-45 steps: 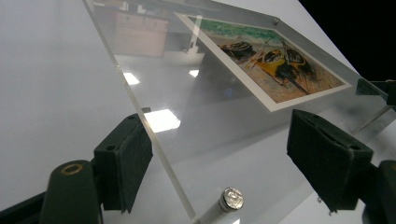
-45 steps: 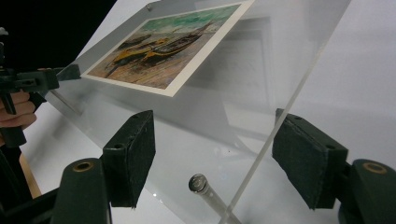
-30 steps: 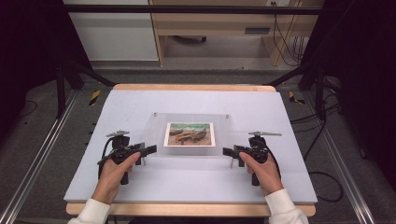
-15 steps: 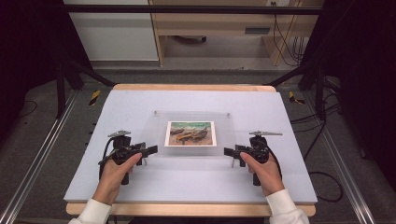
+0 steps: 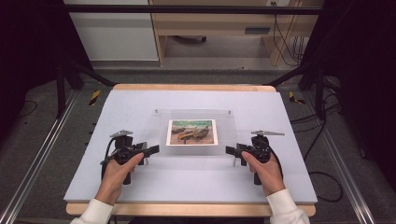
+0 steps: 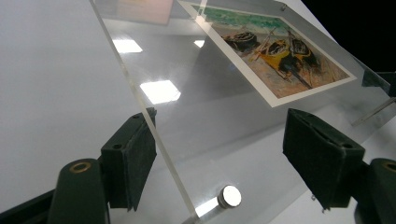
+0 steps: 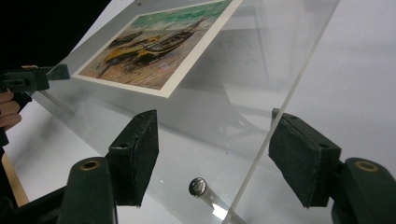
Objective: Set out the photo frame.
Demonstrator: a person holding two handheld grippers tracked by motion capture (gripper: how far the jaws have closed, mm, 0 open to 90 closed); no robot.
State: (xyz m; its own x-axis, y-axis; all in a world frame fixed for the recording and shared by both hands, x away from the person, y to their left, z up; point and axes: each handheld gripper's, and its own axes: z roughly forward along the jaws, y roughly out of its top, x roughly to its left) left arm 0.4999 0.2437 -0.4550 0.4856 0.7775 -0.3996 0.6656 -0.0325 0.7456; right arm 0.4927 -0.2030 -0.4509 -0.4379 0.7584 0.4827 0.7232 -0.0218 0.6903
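Surface: we work on a pale table point(image 5: 140, 107) at frame centre, dark floor and cables around it.
Nearby: a wooden shelf unit point(image 5: 219, 32) stands at the upper middle; nothing blocks our reach.
Frame: the clear acrylic frame point(image 5: 224, 140) with its boat print point(image 5: 192, 132) lies mid-table between our tongs.
Left gripper point(image 5: 150, 150): lower left, jaws apart around the frame's corner edge, not pressing it.
Right gripper point(image 5: 232, 151): lower right, jaws just closing slightly, astride the opposite corner, pads clear.
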